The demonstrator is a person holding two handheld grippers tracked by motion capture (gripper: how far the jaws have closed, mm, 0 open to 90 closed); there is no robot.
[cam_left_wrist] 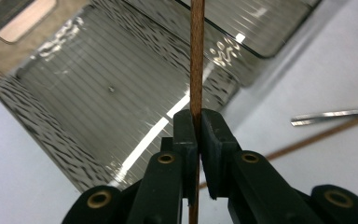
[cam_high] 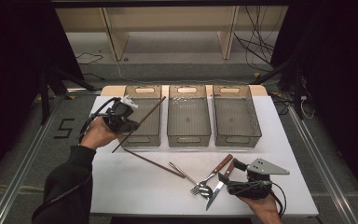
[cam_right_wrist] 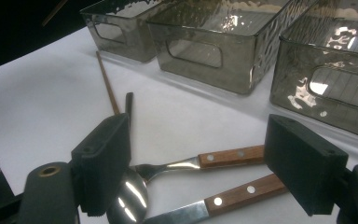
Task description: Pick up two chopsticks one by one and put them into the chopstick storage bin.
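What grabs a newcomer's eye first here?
The left gripper, shut on a brown chopstick and raised over the leftmost of three smoky clear bins. Then the cutlery heap near the front right: fork, knife, with the open right gripper beside them.

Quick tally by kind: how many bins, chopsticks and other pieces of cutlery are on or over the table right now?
Bins: 3, left, middle, right
Chopsticks: 2, one in the left gripper, one on the table
Forks: 1
Knives: 1
Spoons: 1
Total: 8
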